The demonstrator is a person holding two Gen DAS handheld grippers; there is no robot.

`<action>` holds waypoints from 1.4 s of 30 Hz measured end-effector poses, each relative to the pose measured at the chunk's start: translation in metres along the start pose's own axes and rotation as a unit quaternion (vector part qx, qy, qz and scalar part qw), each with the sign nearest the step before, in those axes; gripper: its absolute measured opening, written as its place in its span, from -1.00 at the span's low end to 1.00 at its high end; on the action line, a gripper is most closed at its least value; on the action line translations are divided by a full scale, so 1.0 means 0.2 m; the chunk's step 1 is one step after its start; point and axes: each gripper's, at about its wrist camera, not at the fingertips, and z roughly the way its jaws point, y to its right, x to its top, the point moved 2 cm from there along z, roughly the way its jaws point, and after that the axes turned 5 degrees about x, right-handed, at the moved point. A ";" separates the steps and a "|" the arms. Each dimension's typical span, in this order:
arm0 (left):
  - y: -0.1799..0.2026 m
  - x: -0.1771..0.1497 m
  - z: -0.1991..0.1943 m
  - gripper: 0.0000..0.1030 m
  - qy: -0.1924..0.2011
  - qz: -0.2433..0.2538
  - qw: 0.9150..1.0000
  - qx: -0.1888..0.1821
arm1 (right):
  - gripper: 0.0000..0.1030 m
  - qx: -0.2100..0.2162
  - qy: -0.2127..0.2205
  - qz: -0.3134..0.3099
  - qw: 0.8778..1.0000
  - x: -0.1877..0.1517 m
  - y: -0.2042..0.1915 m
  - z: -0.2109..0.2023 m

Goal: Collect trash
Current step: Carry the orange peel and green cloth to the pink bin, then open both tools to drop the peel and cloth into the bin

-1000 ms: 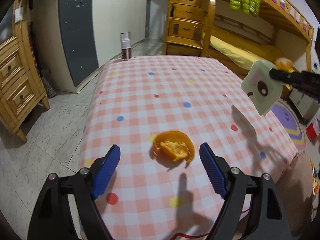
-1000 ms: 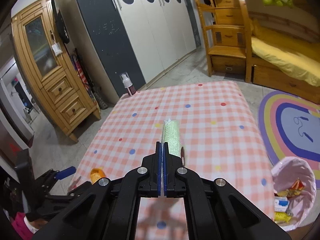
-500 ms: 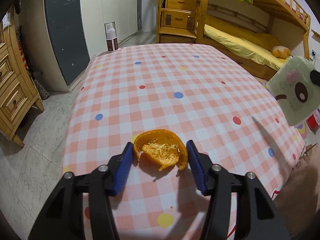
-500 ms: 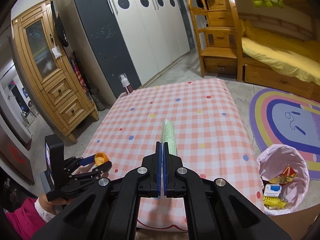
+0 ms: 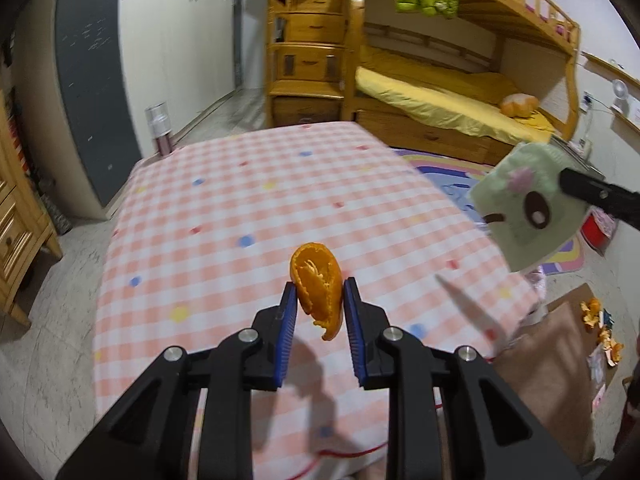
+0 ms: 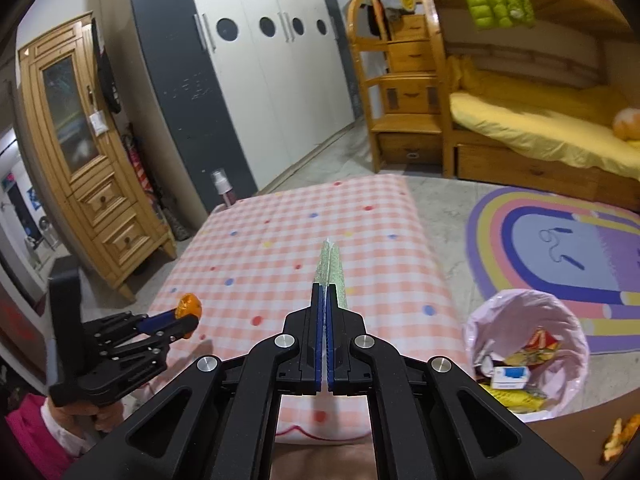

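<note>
My left gripper is shut on an orange peel and holds it above the pink checked table. It also shows in the right wrist view at the left, with the peel at its tips. My right gripper is shut on a pale green wrapper, seen edge-on above the table's near right part. In the left wrist view the wrapper shows a cartoon face and hangs at the right, past the table edge. A bin with a pink bag stands on the floor right of the table.
A pump bottle stands at the table's far left corner. A wooden cabinet is on the left, a bunk bed at the back right. A rainbow rug lies past the bin. Peel scraps lie on the floor.
My left gripper closed on the orange peel and lifted it off the table. My right gripper moved right with the wrapper, closer to the bin.
</note>
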 end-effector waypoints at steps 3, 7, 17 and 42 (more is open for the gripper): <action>0.22 0.07 -0.01 -0.56 0.006 0.025 0.999 -0.032 | -0.99 -0.027 0.003 0.010 1.000 -0.02 0.12 -0.06; 0.54 0.15 0.03 -0.56 0.007 0.066 0.994 -0.082 | -0.99 -0.064 0.003 0.038 0.997 -0.07 0.34 -0.15; 1.21 0.25 0.28 -0.56 -0.025 0.154 0.975 -0.160 | -0.98 -0.143 -0.007 0.101 0.985 -0.19 0.81 -0.27; 1.31 0.40 0.37 0.48 -0.023 0.133 0.980 -0.145 | 0.17 -0.171 0.009 0.179 0.969 -0.18 1.13 -0.33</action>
